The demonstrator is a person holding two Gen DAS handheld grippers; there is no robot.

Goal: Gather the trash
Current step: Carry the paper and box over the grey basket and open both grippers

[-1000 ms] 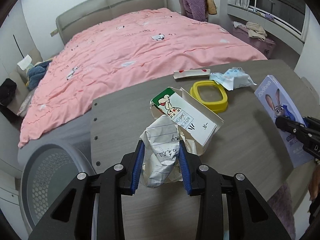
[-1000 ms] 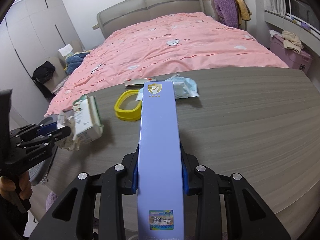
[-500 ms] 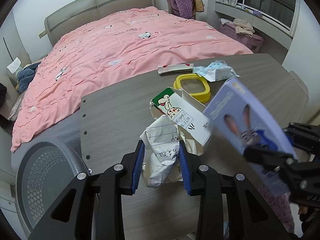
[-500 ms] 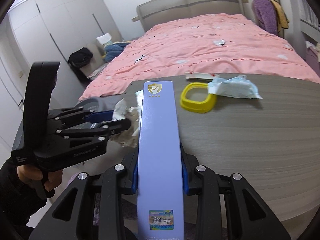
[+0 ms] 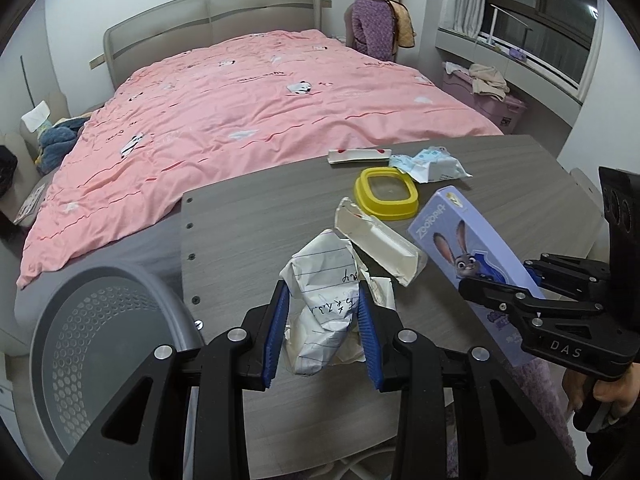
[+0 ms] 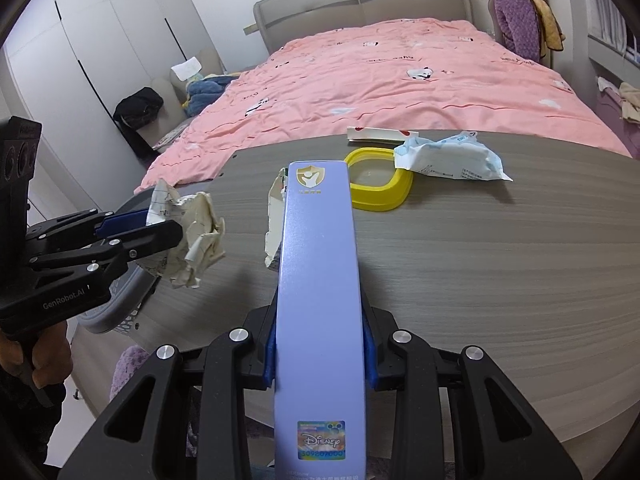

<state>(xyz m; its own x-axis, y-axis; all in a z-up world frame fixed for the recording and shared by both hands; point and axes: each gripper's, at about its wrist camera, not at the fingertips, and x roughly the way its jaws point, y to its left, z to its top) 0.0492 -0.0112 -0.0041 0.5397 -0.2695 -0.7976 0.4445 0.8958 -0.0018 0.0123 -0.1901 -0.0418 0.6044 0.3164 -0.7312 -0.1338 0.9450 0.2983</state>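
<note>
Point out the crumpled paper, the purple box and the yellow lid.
crumpled paper (image 5: 326,304): left wrist view, lined middle.
purple box (image 6: 320,280): right wrist view, narrow side face.
yellow lid (image 5: 402,209): left wrist view, near rim.

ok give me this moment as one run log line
left claw: shut on crumpled paper | right claw: shut on purple box | grey bin: beside table | on table: yellow lid, wipes pack

Your left tongs (image 5: 322,326) hold the crumpled paper (image 5: 324,304) over the near left corner of the surface (image 5: 256,232), with the bin (image 5: 100,340) just left of that edge. Your right tongs (image 6: 320,354) hold the long box (image 6: 320,280) to the right. Between them lies the torn carton (image 5: 380,246); beyond it the lid (image 5: 386,194), then the wipes pack (image 5: 434,164) and flat wrapper (image 5: 358,156) at the far edge. The bed (image 5: 260,100) stands behind.
</note>
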